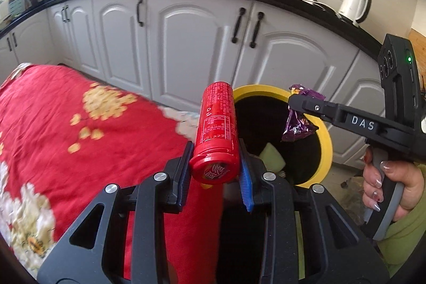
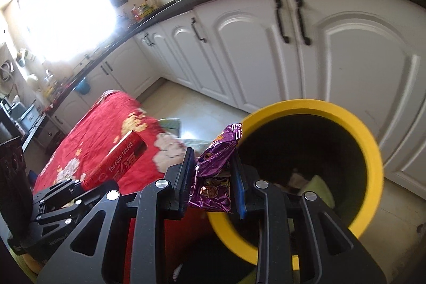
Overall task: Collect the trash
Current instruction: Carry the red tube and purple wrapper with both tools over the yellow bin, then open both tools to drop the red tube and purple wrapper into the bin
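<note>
Left wrist view, far left: the red floral cloth (image 1: 66, 124) covers the tabletop (image 1: 60, 65) beside you; white cabinet doors (image 1: 191, 44) run behind it under a black counter; a white kettle (image 1: 352, 4) stands on that counter at the right.

Centre: your left gripper (image 1: 214, 164) is clenched on the red tube (image 1: 217, 129); the blue pads (image 1: 246, 177) press its lower end from both sides; the tube tilts forward and slightly right, its capped base towards the camera, its far end overlapping the near left rim of the yellow-rimmed bin (image 1: 326, 135).

Right: your right gripper (image 1: 298, 104) reaches in from the right edge, your right hand (image 1: 391, 185) on its handle; it is closed on the purple wrapper (image 1: 298, 125), which hangs over the bin's dark mouth; pale scraps lie inside the bin.

Right wrist view, left to right: the cloth (image 2: 95, 140), then the tube (image 2: 117, 159) in the left gripper (image 2: 80, 184) at lower left, lying over the cloth; centre, the right gripper (image 2: 213, 177) grasping the crumpled wrapper (image 2: 215, 169) between its fingers (image 2: 186, 177); the wrapper sits at the bin's (image 2: 370, 148) left rim, in front of the opening; cabinet doors (image 2: 266, 44) behind.
</note>
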`<state>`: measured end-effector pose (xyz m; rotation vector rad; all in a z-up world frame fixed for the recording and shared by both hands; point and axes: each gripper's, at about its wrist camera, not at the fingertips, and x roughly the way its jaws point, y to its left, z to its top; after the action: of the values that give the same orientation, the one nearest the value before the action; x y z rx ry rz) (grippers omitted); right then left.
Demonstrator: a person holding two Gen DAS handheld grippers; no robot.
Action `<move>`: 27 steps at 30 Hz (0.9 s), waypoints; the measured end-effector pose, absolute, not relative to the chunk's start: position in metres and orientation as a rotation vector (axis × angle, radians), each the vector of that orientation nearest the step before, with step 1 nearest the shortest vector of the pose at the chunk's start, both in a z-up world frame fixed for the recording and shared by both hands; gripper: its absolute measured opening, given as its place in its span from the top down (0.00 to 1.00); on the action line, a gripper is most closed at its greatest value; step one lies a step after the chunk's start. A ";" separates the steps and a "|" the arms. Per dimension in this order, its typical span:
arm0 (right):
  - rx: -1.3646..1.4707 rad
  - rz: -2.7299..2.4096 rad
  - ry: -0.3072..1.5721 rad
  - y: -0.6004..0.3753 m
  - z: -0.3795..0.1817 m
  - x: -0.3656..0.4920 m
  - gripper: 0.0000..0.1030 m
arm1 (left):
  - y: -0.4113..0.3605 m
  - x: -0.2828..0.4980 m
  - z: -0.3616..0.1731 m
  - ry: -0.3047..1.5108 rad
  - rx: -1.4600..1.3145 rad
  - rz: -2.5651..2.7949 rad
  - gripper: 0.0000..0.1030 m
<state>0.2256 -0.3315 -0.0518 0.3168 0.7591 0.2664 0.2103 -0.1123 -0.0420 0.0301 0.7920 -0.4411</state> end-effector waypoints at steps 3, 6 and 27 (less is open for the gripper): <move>0.323 0.235 0.760 -0.348 -0.056 0.223 0.75 | -0.130 0.214 -0.044 0.796 0.039 -0.467 0.77; 0.341 0.198 0.768 -0.367 -0.065 0.221 0.75 | -0.149 0.216 -0.047 0.803 0.049 -0.492 0.77; 0.437 0.089 0.822 -0.426 -0.101 0.235 0.64 | -0.209 0.242 -0.088 0.894 0.085 -0.552 0.76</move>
<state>0.2348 -0.4260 -0.1011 0.4369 0.8224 0.0892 0.2422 -0.2086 -0.0877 0.0855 0.8936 -0.5522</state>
